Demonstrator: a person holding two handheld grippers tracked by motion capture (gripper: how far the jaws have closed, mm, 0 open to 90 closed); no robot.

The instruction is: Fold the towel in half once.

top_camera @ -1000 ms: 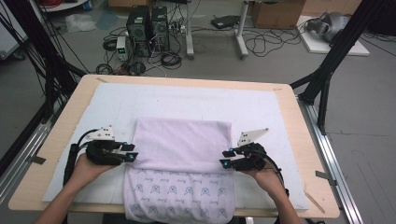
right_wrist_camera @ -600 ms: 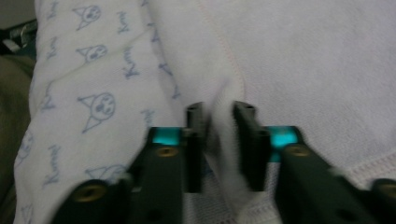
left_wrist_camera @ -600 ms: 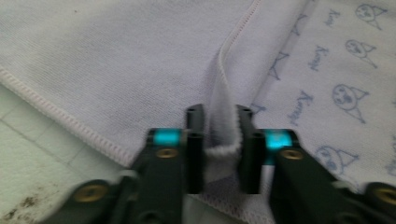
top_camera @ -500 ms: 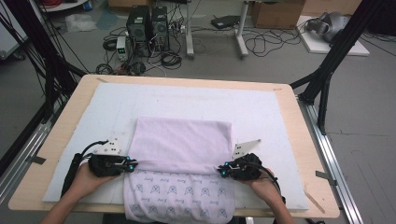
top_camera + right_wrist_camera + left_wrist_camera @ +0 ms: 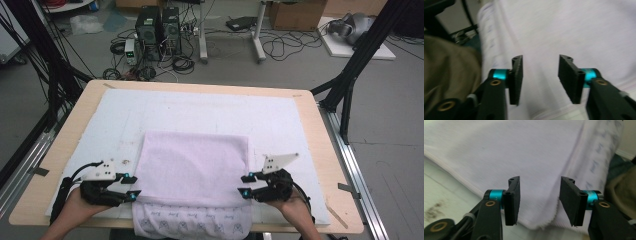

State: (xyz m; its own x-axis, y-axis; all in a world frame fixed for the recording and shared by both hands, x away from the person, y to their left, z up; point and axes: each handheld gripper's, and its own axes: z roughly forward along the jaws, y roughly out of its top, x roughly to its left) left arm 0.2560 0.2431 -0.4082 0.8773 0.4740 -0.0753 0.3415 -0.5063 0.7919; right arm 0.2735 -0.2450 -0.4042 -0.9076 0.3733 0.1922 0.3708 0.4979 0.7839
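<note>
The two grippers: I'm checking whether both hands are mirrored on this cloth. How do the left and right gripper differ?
The left gripper sits at the cloth's left edge, the right gripper at its right edge. They point inward, toward each other. Both have just been opening, jaws apart, nothing pinched.

Lighting in the high view is even and diffuse, from overhead, moderately bright. No hard shadows fall on the white padded table cover (image 5: 210, 112); only faint shading lies along the folds of the pale lilac folded cloth (image 5: 195, 167). No glare. The picture is soft and somewhat low in detail, with slight bending of straight lines near its edges. The left gripper view is dimmer, with the cloth blurred and the black jaws sharper. The right gripper view shows stronger motion smear throughout, with the background out of focus.
</note>
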